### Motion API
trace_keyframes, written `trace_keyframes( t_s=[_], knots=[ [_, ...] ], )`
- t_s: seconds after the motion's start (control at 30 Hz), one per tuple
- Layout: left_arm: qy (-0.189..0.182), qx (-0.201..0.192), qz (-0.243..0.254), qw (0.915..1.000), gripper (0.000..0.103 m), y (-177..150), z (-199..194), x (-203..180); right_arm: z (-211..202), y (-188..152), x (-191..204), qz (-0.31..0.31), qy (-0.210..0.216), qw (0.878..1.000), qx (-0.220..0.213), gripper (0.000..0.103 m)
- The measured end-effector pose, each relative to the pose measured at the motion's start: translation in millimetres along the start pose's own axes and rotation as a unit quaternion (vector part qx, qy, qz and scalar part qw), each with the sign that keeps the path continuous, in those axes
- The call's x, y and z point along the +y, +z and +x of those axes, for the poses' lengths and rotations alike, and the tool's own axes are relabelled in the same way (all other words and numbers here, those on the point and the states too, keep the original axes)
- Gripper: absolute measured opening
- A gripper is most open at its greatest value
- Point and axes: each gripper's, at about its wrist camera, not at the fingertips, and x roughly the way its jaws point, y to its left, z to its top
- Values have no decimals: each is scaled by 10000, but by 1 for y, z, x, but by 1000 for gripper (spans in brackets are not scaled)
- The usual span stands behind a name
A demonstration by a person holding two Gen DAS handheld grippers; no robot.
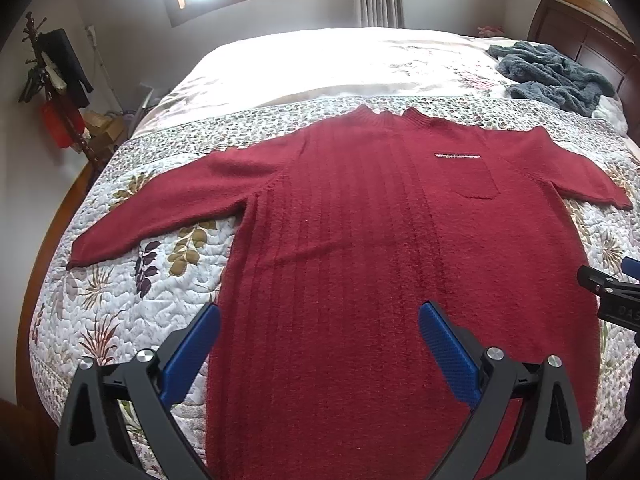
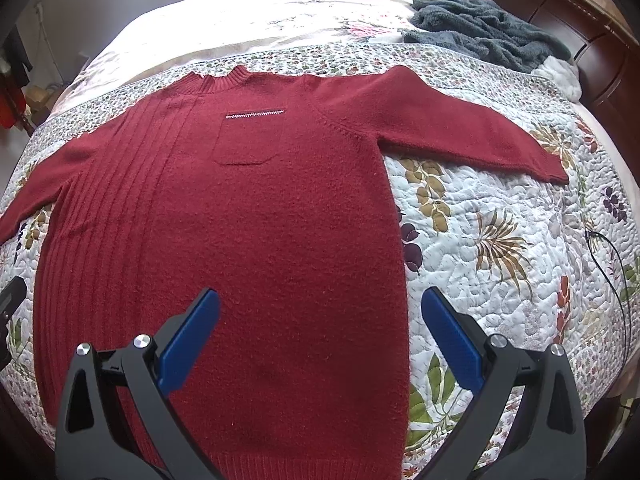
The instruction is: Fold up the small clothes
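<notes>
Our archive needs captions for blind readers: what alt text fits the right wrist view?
A red sweater lies flat, sleeves spread, on a floral quilt, with the open right gripper above its hem. A grey blanket sits crumpled near the headboard.

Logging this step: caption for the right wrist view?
Open right gripper hovers over the red sweater spread flat on the floral quilt.

My left camera looks down close over the left side of the fuzzy red knit sweater (image 1: 360,240). My right camera looks over its right side (image 2: 248,220). Both see its chest pocket (image 1: 468,176).
</notes>
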Motion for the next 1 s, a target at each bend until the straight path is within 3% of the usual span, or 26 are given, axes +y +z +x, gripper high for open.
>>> trace_keyframes(
  t_s=[1.0],
  knots=[
    [58,11,-4,10000,99,0,4,1,5,0,0,4,33,10000,-30,100]
  ],
)
